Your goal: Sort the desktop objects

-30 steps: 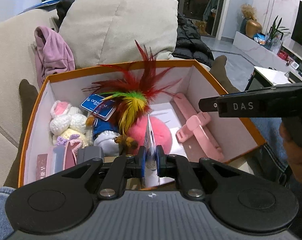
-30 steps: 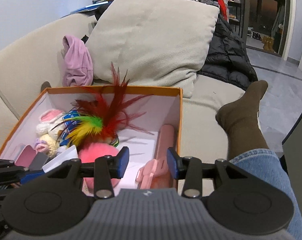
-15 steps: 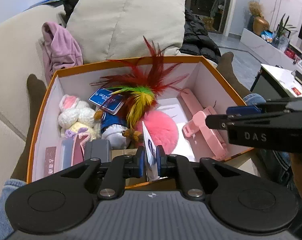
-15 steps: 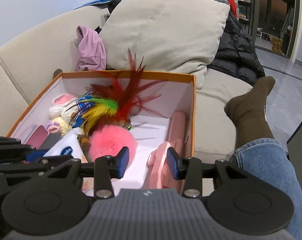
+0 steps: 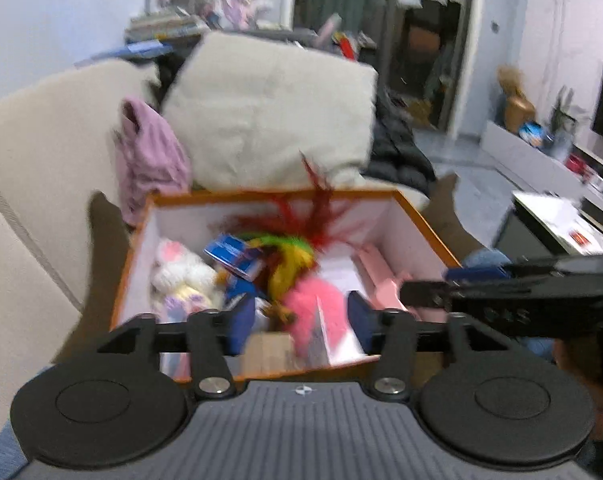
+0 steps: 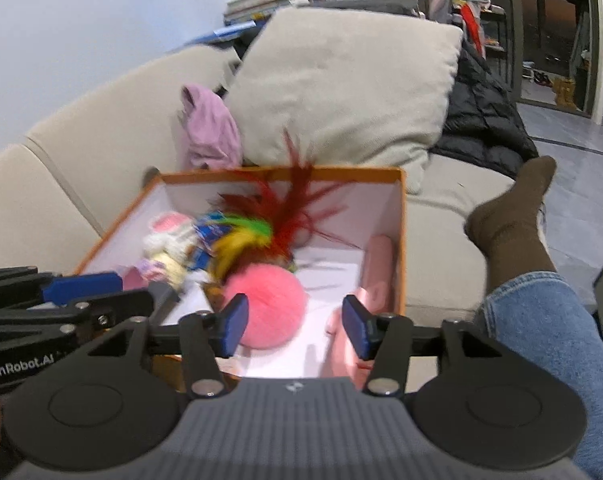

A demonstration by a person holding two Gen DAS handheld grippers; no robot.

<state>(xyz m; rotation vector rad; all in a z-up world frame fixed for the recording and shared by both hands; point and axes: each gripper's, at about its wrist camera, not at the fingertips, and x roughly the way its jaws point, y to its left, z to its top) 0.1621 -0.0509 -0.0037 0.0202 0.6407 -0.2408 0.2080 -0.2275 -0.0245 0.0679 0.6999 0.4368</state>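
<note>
Left gripper [image 5: 299, 320] spread, holding nothing; right gripper [image 6: 295, 330] likewise spread (frames blurred). Both hovered over orange box [image 6: 401, 240]; white packet [image 5: 321, 338] lay inside.

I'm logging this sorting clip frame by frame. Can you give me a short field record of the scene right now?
setting: beige sofa
container: orange-rimmed white cardboard box
contents: fluffy pink pompom, red, yellow and green feather toy, white plush bunny, pink plastic holder, white card
left gripper: open, holding nothing
right gripper: open, above the box
image quality: motion-blurred
</note>
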